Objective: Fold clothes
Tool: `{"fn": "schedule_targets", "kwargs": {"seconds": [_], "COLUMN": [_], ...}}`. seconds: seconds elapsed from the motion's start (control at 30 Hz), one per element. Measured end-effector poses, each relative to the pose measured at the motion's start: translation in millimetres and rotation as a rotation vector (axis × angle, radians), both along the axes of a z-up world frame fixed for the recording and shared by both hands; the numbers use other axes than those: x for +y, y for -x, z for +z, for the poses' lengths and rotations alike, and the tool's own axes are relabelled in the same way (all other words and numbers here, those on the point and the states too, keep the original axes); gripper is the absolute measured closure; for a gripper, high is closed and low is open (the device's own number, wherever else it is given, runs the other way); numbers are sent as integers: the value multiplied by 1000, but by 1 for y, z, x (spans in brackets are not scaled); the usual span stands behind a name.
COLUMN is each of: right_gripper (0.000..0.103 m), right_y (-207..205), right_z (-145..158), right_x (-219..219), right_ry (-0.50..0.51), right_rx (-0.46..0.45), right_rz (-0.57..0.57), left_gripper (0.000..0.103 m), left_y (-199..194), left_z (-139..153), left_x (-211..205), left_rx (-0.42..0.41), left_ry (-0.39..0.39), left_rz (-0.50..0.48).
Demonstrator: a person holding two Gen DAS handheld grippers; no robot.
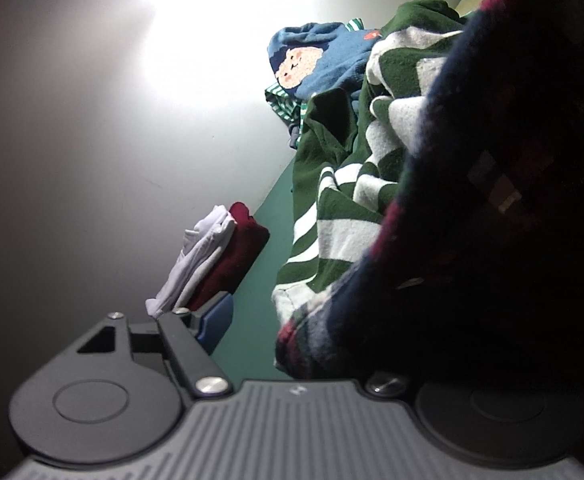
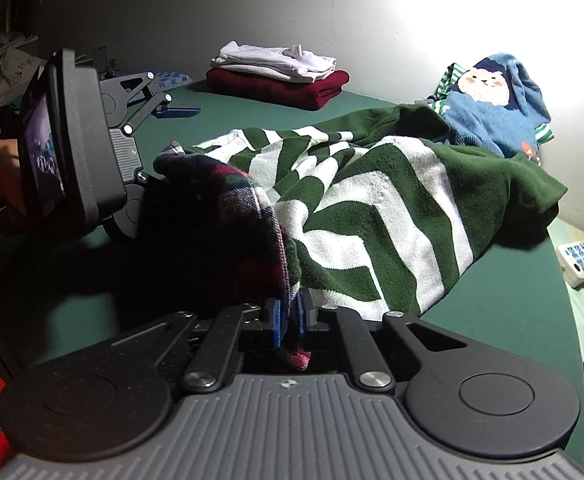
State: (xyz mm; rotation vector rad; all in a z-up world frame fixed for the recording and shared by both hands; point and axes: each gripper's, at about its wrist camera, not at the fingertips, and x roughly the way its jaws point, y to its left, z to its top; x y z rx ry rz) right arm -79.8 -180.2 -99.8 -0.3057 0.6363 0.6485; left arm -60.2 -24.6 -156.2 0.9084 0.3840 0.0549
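Left wrist view: plaid shirt [image 1: 492,220] drapes over the left tool [image 1: 219,320]; its grip state cannot be told. Right wrist view: right tool [image 2: 287,320] pinches the plaid hem on the green surface [image 2: 492,300]. Judged mid-handling; next, spread it flat.

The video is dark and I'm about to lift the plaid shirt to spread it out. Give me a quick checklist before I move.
1. Right gripper shut on plaid shirt edge: ok.
2. Left gripper gripping the shirt: not ok; fingers spread, cloth only draped over one.
3. Shirt clear of green striped sweater: not ok; it overlaps it.
4. Folded stack out of the way: ok, by the wall.
5. Bare table to spread on: ok, between stack and sweater.
6. Shirt's sleeves untangled: cannot tell, too dark.
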Motion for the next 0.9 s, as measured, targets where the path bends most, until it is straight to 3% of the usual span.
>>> {"fn": "schedule_targets", "kwargs": {"seconds": [0.17,0.27,0.33,0.4,0.47,0.63,0.73,0.9], "right_gripper": [96,96,95,95,98,100,101,101], "right_y": [-1,-2,-3,-4,-4,-5,-4,-6], "right_z": [-3,-4,-4,-4,-4,-2,6,30], "right_x": [-1,-5,-8,-11,-14,-23,-31,-44], "right_ry": [-19,-32,-40,-48,-55,-72,-89,-149], "right_rx": [10,11,9,6,4,-17,-77,-177], "right_rz": [4,6,7,9,11,12,-2,-35], "left_gripper": [8,10,20,50,73,73,82,85], "left_y": [-5,-5,-4,-2,-2,0,4,11], "left_z": [5,4,3,1,-1,4,18,65], "left_x": [4,2,-3,-10,-15,-19,-20,-24], "left_rx": [-18,-18,3,48,103,111,87,-32], "left_ry": [16,6,-22,-53,-50,-51,-21,137], "left_rz": [51,60,37,6,-9,7,25,108]}}
